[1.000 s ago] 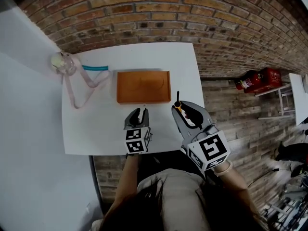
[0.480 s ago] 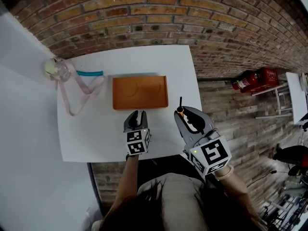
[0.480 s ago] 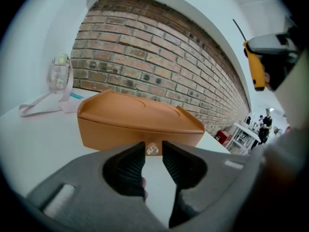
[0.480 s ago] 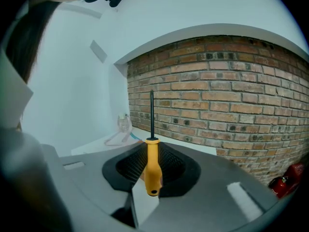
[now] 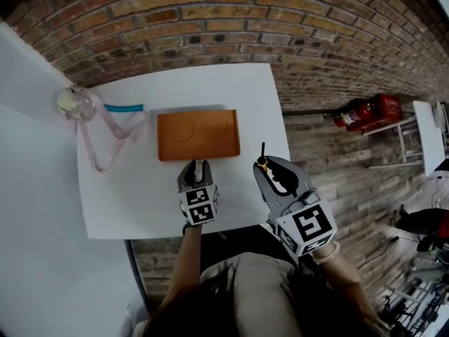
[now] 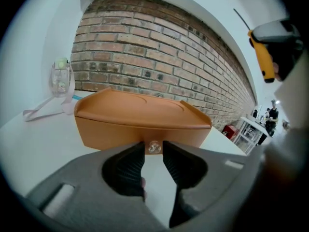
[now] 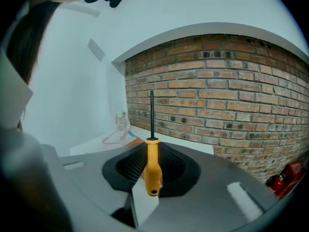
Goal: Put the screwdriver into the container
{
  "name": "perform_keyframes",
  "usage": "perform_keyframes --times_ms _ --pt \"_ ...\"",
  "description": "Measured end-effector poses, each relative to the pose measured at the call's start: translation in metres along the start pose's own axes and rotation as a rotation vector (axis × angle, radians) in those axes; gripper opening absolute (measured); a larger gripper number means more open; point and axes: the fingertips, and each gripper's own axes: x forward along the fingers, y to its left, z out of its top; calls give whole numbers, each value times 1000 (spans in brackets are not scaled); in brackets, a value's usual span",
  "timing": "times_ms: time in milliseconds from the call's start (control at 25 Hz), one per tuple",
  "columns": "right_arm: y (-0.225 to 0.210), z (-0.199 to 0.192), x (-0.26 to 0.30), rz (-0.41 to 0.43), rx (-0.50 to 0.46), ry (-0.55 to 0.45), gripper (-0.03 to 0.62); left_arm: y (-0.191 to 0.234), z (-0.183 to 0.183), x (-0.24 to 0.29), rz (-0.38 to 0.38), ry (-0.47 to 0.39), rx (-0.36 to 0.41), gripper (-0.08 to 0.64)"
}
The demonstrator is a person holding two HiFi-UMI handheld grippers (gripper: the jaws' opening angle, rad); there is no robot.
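A closed orange container (image 5: 198, 135) lies in the middle of the white table (image 5: 140, 195). My left gripper (image 5: 198, 164) is right at its near side. In the left gripper view the container (image 6: 140, 115) fills the middle, and a small clear knob (image 6: 154, 147) on its front sits in the narrow gap between my left gripper's (image 6: 153, 150) tips; the pads stand apart from it. My right gripper (image 5: 264, 167) hovers over the table's right front corner, shut on a screwdriver (image 5: 261, 160). Its yellow handle (image 7: 153, 170) is clamped between the pads and the black shaft points upward.
At the far left of the table stand a small glass jar (image 5: 72, 102) with a pink strap (image 5: 105, 135) and a teal item (image 5: 124, 107). A brick wall runs behind the table. Red fire extinguishers (image 5: 365, 112) lie on the floor to the right.
My left gripper has sunk and moved up to the container's front, and its jaws look narrower. The right gripper has kept its place with the screwdriver.
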Motion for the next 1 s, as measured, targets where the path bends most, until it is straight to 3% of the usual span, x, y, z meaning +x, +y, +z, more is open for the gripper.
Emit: perform_keyframes --times_ms 480,600,1000 --pt "-8 -6 -7 -23 10 5 72 1 -2 4 67 6 50 98" --pt "-8 -6 -7 -21 9 5 72 -1 -3 5 68 15 85 69" --pt "-2 -8 -4 3 5 4 72 -4 -4 7 69 4 108 66"
